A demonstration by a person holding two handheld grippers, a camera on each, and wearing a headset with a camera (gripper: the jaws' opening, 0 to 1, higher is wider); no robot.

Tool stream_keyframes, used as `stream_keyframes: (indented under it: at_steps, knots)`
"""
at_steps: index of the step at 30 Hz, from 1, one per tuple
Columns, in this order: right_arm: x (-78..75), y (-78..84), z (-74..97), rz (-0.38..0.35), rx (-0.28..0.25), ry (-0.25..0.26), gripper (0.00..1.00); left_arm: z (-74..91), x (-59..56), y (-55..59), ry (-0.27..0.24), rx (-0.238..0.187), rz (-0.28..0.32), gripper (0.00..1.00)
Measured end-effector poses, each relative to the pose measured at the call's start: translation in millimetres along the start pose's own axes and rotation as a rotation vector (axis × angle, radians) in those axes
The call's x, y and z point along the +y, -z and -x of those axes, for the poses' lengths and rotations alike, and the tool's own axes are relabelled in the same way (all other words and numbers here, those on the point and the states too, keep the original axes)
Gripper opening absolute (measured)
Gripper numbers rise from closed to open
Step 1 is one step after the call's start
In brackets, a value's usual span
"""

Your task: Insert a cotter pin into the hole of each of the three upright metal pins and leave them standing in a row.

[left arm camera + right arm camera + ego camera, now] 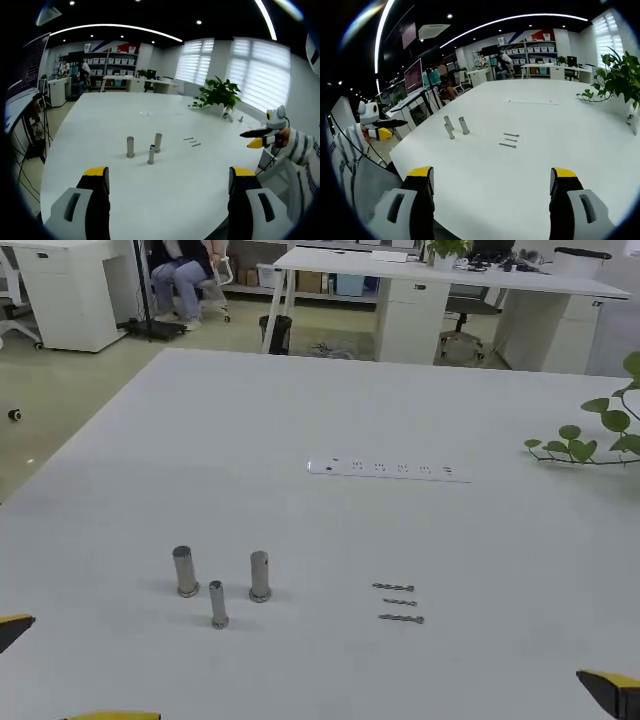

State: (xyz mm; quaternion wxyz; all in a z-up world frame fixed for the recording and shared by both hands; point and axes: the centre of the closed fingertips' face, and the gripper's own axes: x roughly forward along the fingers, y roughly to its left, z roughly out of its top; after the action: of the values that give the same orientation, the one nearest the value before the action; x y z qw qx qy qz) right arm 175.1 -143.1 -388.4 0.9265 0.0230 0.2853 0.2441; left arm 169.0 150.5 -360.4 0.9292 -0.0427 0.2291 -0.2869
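Three upright metal pins [218, 604] stand clustered on the white tabletop [420, 530], with three cotter pins [399, 602] lying flat nearby on their right. The left claw [169, 174] and right claw [491, 174] both gape apart, empty. The cotter pins look thin, light and slippery — probably best pinched mid-shank.

The left tongs [168, 175] are wide open above the white counter [200, 170]. Three pins [151, 154] stand upright on it, three cotter pins [191, 142] lie near them.
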Motion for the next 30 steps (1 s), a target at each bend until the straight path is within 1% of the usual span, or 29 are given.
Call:
stream_keyframes:
  at_steps: [7,12,26,30]
  knots:
    - [-0.8,-1.8,0.7,-0.001,-0.002,0.002,0.95,-2.7,-2.0,-2.0,0.003,-0.003,-0.001,0.99]
    - [0.7,-3.3,0.7,0.001,-0.004,0.000,0.95,-6.2,-6.1,-1.3,0.014,0.005,-0.008,0.99]
    - [-0.6,-5.1,3.3,-0.003,-0.012,0.008,0.95,-14.6,-7.6,-4.9,0.032,0.018,-0.033,0.99]
    - [0.3,-6.1,3.8,-0.005,-0.017,0.009,0.95,-18.4,-7.9,-6.9,0.038,0.014,-0.035,0.99]
